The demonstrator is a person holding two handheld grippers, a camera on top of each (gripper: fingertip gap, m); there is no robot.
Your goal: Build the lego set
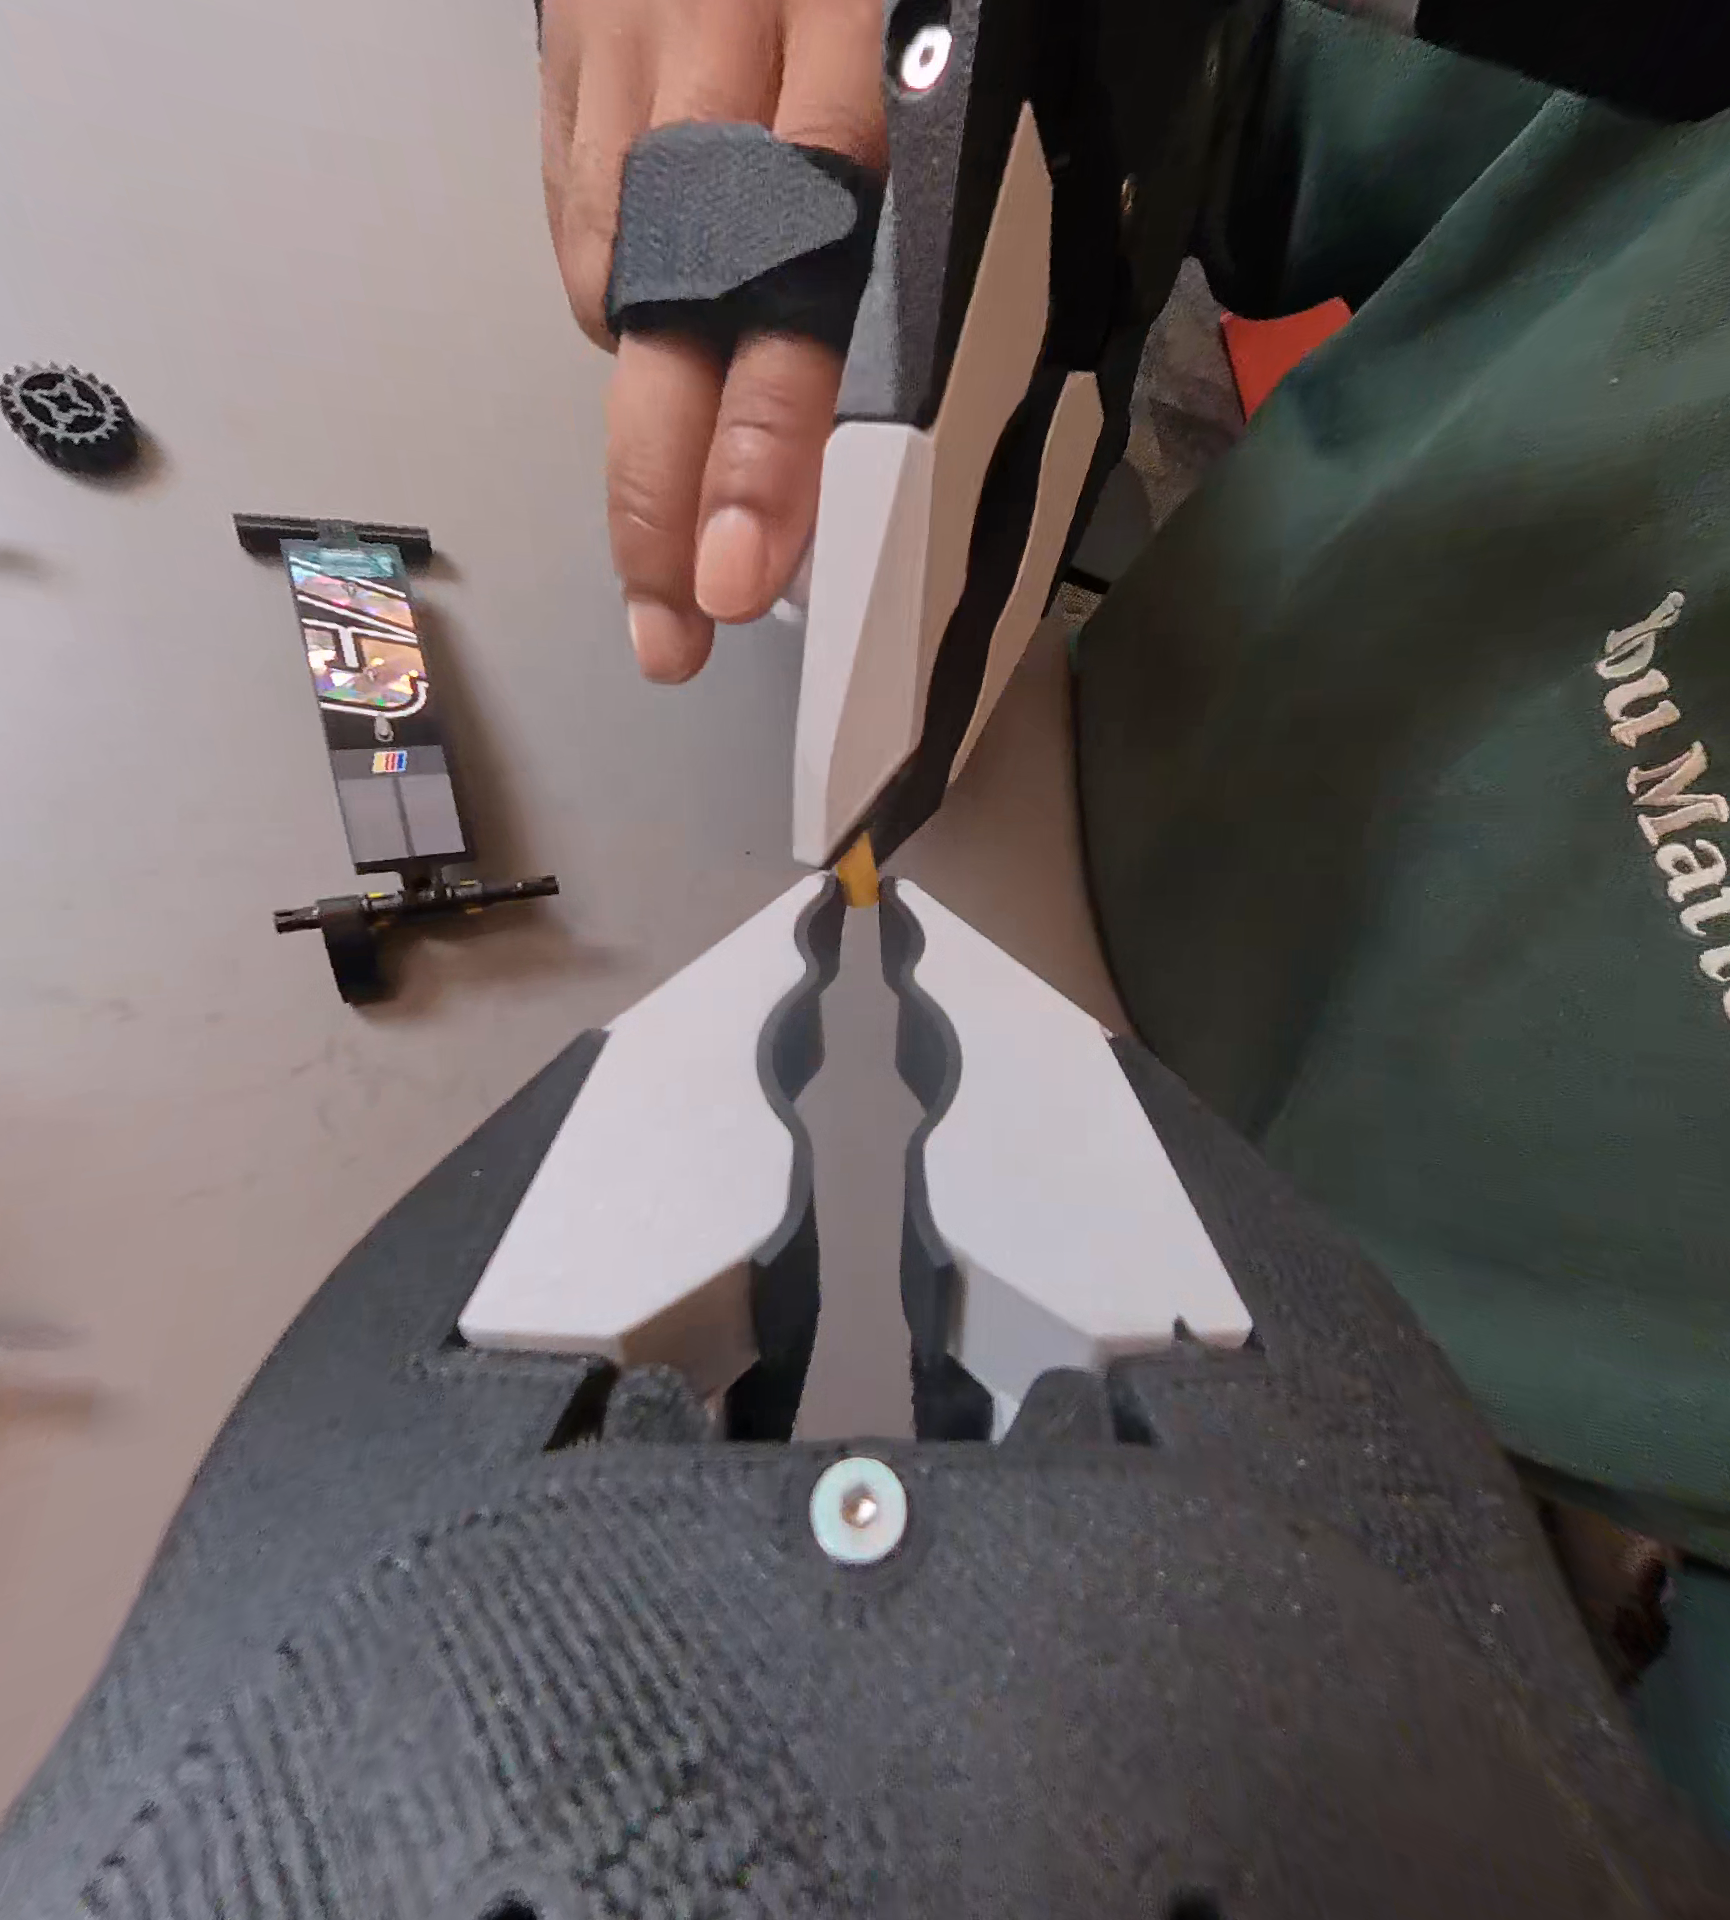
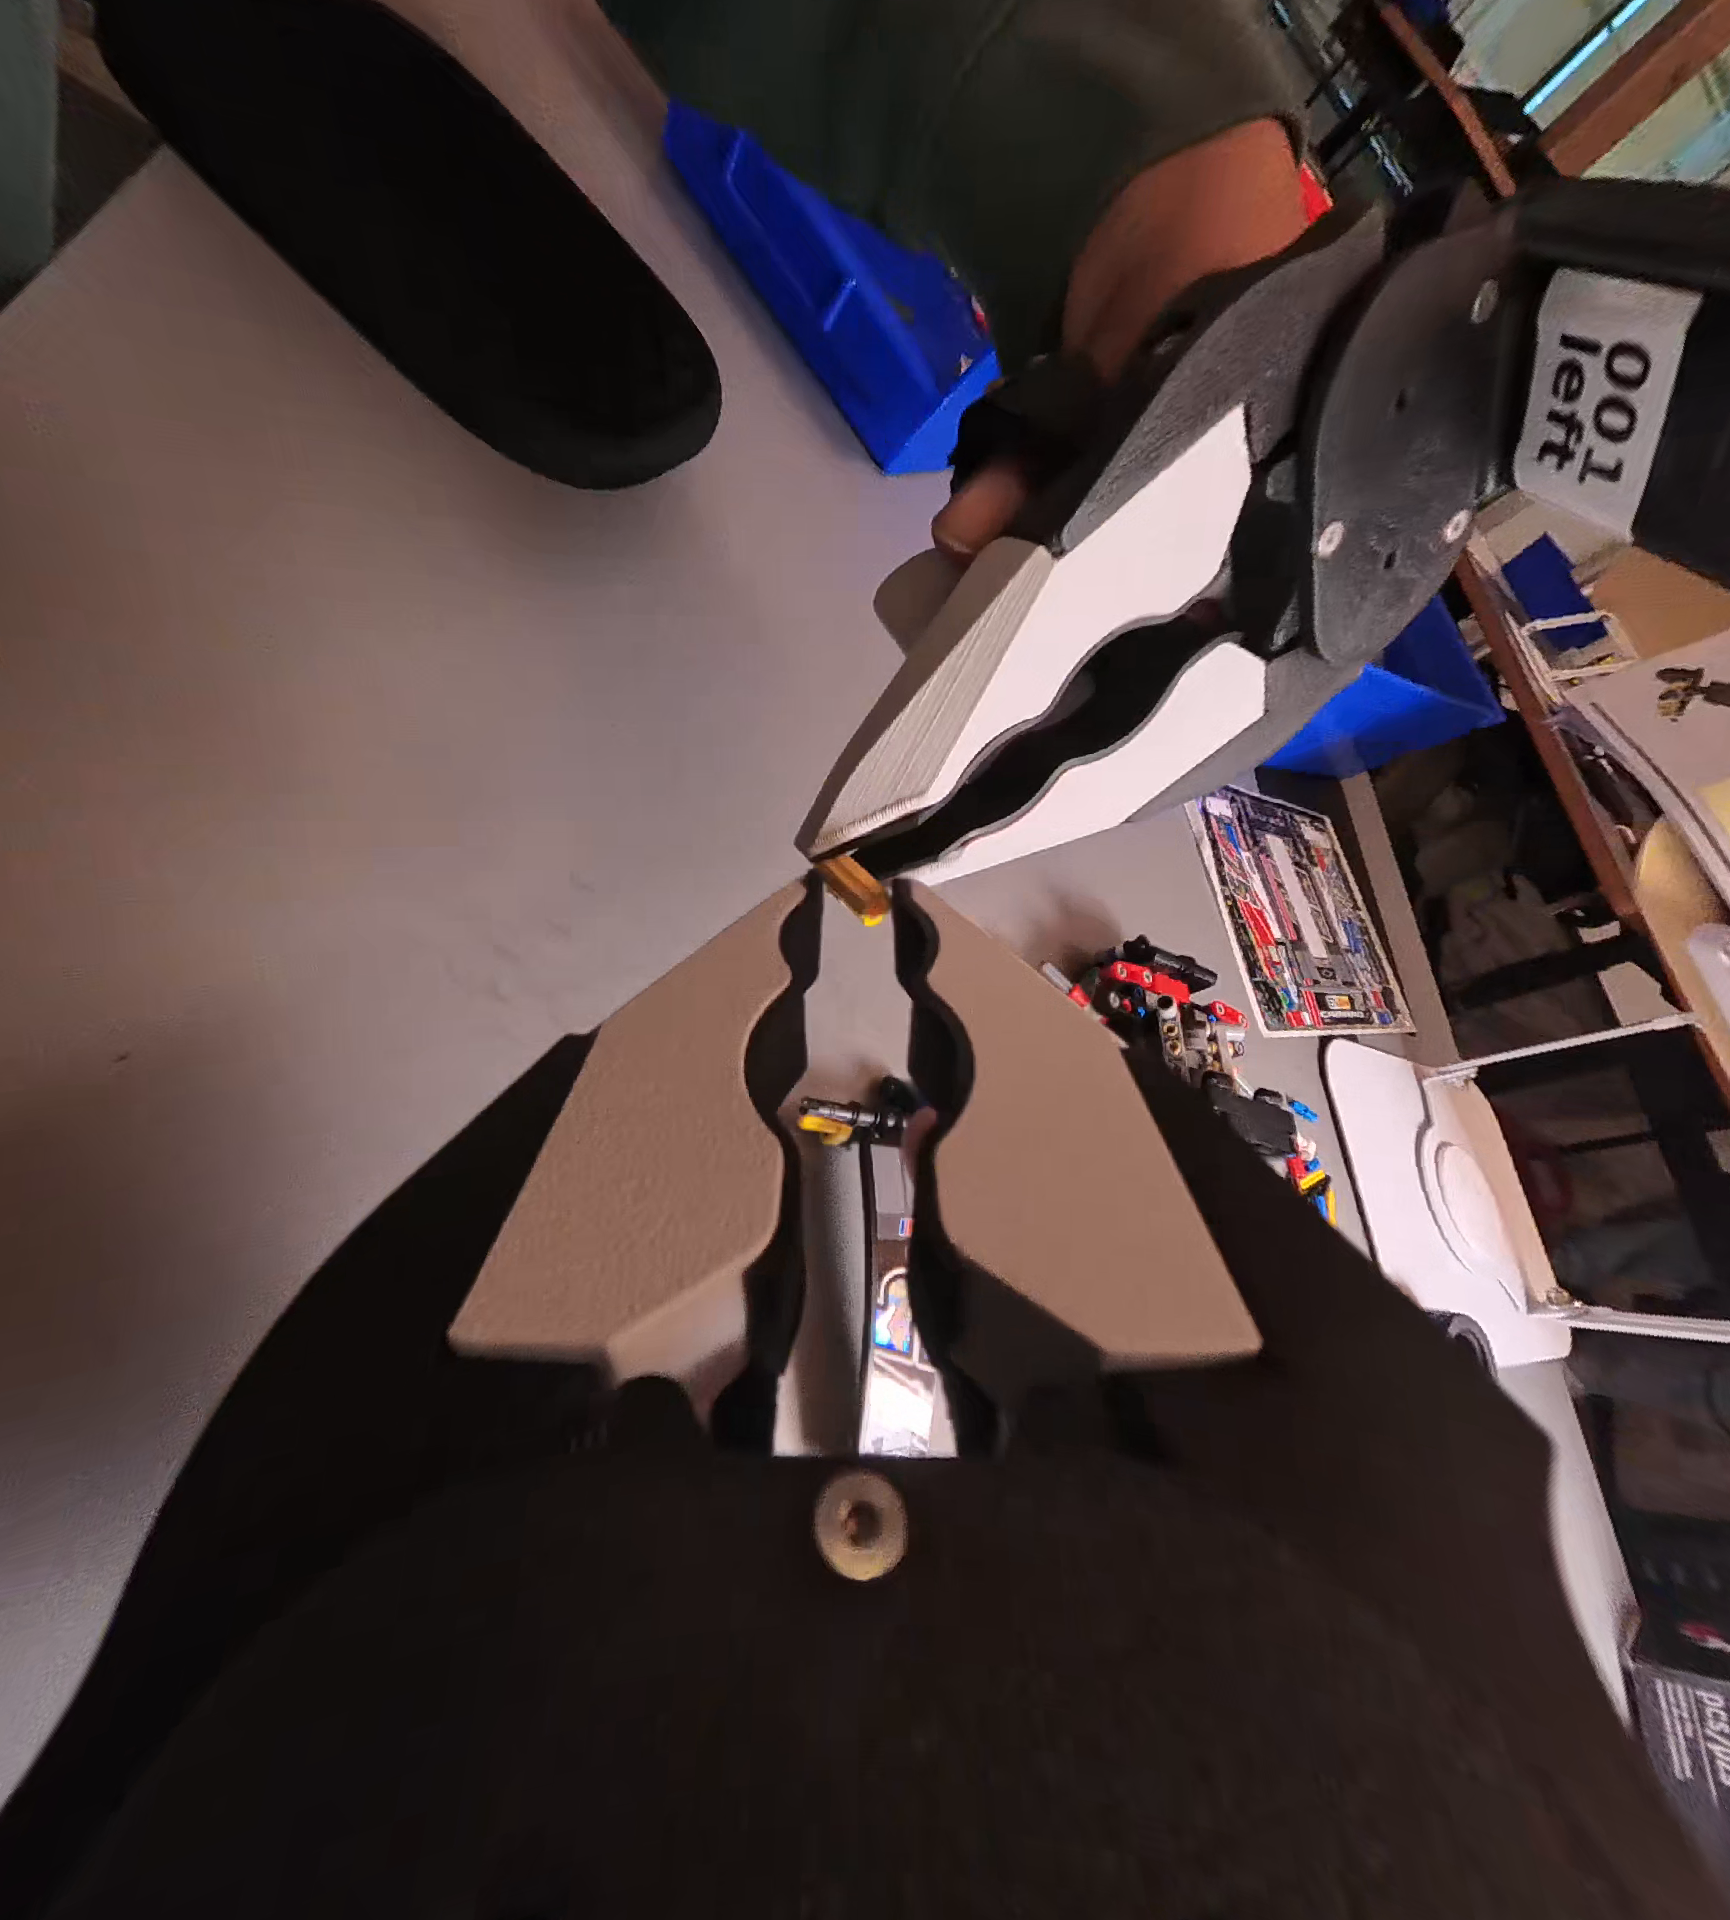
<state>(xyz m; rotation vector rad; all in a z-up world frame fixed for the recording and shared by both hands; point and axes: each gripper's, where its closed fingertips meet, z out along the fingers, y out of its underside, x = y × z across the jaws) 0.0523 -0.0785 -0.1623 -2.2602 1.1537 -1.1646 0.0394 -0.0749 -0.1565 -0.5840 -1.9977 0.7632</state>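
A small yellow lego piece (image 1: 858, 881) is held in the air between both grippers, which meet tip to tip. My left gripper (image 1: 859, 891) is shut on its near end. My right gripper (image 1: 871, 847) comes down from above and is shut on its other end. In the right wrist view the yellow piece (image 2: 853, 891) sits between my right gripper's tips (image 2: 853, 902), and the left gripper (image 2: 840, 857) pinches it from the upper right. A black lego panel with a shiny sticker and axles (image 1: 378, 707) lies on the table to the left; it also shows below in the right wrist view (image 2: 887, 1299).
A black gear (image 1: 66, 416) lies at the far left on the grey table (image 1: 165, 1091). A heap of red and black lego parts (image 2: 1152, 987), an instruction sheet (image 2: 1297, 914), a blue bin (image 2: 830, 291) and a black oval object (image 2: 425, 229) are around. A person's green sweatshirt (image 1: 1463, 831) is close at the right. Only a small space, under 4 cm, lies between the two pairs of fingers. The black gear (image 1: 66, 416) is about equally far from each gripper, around 20 cm.
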